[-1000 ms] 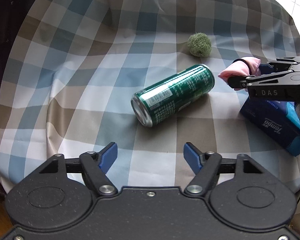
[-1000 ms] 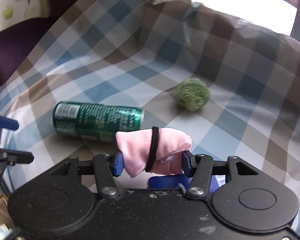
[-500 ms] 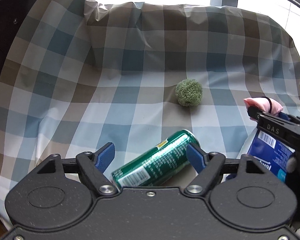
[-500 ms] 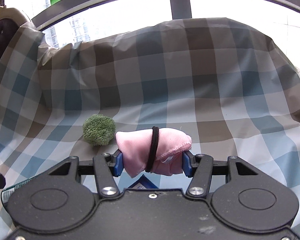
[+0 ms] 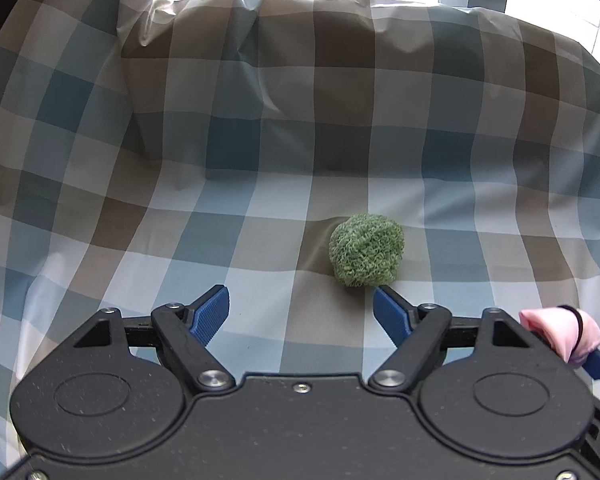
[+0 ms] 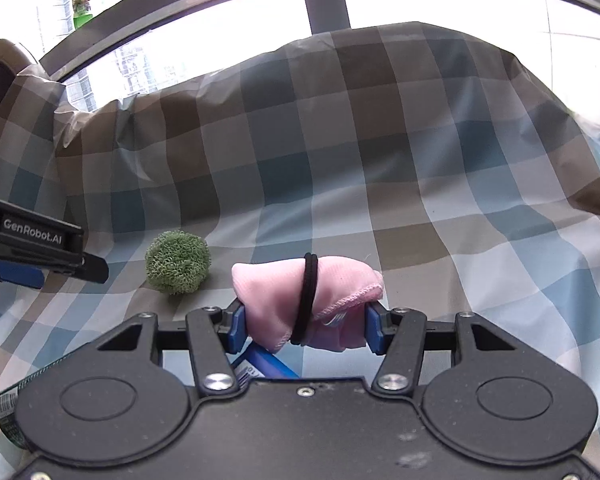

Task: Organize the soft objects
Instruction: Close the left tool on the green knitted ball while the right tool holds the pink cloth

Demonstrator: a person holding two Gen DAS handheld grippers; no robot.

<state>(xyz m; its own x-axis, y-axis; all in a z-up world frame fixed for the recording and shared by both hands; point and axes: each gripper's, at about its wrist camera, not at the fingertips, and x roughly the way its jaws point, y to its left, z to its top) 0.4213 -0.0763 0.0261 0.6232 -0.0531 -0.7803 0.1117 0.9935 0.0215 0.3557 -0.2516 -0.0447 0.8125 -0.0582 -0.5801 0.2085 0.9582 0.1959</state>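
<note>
1. A checked cloth (image 5: 260,200) covers the surface and rises as a wall at its back edge, below bright windows.
2. The right gripper (image 6: 303,324) clamps a pink fabric roll (image 6: 332,300), its black hair tie (image 6: 306,300) keeping it compact.
3. The left gripper (image 5: 300,312), jaws half-open and empty, faces the green fuzzy ball (image 5: 366,256) mid-cloth, likely its next pick.

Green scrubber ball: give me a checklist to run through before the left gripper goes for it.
1. Left gripper open, nothing between its fingers: ok.
2. Green scrubber ball lying free on the checked cloth: ok.
3. Ball centred between the left fingers: not ok, it sits towards the right finger.
4. Right gripper shut on the pink cloth roll: ok.
5. Drop-off spot visible: cannot tell.
</note>
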